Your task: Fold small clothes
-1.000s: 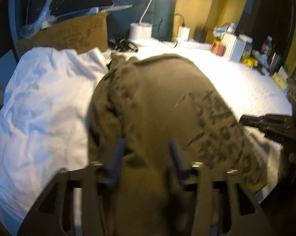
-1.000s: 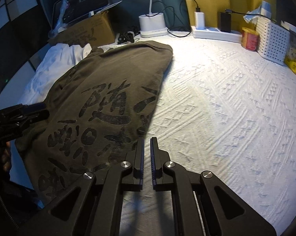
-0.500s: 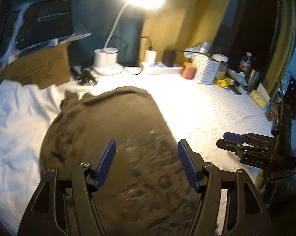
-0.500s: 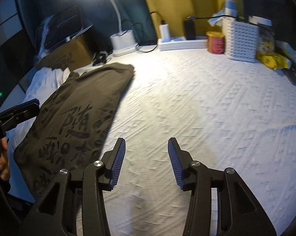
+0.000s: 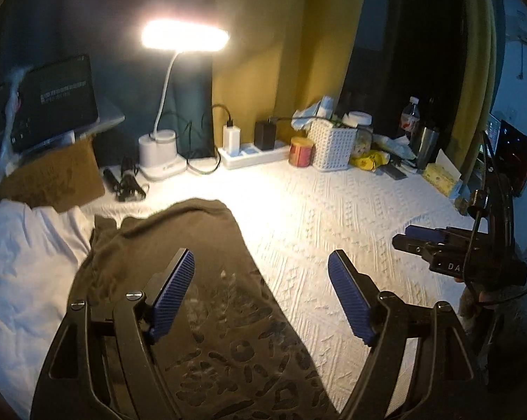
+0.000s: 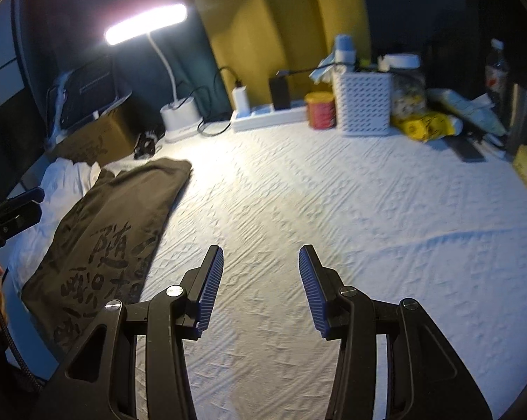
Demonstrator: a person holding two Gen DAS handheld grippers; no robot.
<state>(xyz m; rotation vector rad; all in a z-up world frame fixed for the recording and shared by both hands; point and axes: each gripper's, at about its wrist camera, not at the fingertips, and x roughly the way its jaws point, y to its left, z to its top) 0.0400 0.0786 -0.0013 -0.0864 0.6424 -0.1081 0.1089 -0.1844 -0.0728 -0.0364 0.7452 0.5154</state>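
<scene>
1. White textured bedspread (image 6: 333, 217): my work surface, filling both views. The bare middle is presumably left free for folding.

2. White garment or sheet (image 5: 22, 266): crumpled at 9 o'clock in my left view, lying under the left edge of the shirt. I cannot tell whether it awaits folding.

3. Olive printed shirt (image 5: 207, 280): the task's thing. It lies as a long narrow strip, sides apparently already turned in, printed characters facing up. In my left view it runs from 6 toward 11 o'clock; in my right view it sits at 9 o'clock. I judge a crosswise fold is left.

4. Cardboard box (image 5: 53, 178): at 10 o'clock, pushed to the back edge, a dark device on top.

5. Desk lamp (image 5: 183, 35): at 12 o'clock, lit, throwing light down over the shirt's far end.

6. White basket (image 6: 363, 101), red tin (image 6: 321, 109), power strip (image 6: 270, 115): clutter lined along the wall at 12 to 1 o'clock, out of the folding area.

7. My left gripper (image 5: 261, 292): jaws spread wide, holding nothing, raised above the shirt's right edge.

8. My right gripper (image 6: 261, 288): jaws parted, empty, over bare bedspread, apart from the shirt.
</scene>
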